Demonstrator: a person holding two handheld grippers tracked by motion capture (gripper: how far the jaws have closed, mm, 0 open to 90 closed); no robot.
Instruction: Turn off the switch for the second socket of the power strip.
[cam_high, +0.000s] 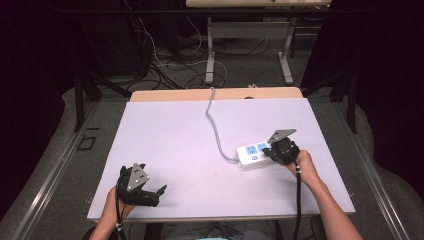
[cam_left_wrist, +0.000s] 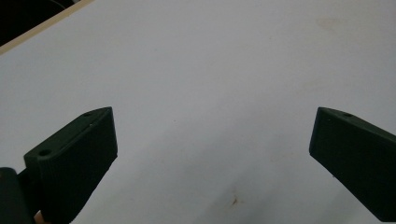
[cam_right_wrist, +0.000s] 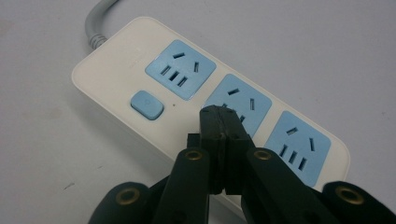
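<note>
Hovering over the power strip (cam_right_wrist: 210, 107), the right tool (cam_right_wrist: 223, 114) has its jaws pressed together with nothing between them, their joined tip over the middle socket (cam_right_wrist: 245, 100) of three blue ones. The strip lies on the right half of the desk (cam_high: 175, 135), its grey cord (cam_high: 216, 127) running away to the far edge. In the right tool's own view the blue switch (cam_right_wrist: 147, 104) sits just beside the socket nearest the cord, left of the tip and apart from it.

Judging by the closed jaws used as a single point, the step in hand looks like poking at the strip, most likely to press the switch; whether the tip touches the socket face cannot be told. If so, the next move calls for sliding the tip left toward the cord end, centring it on the small button, and pushing straight down so the light strip does not skid or tip.

Near the front left corner of the desk, the left tool (cam_high: 145, 192) rests low with its jaws spread wide over bare white surface, well apart from the strip. It could come across to steady the strip's body.
</note>
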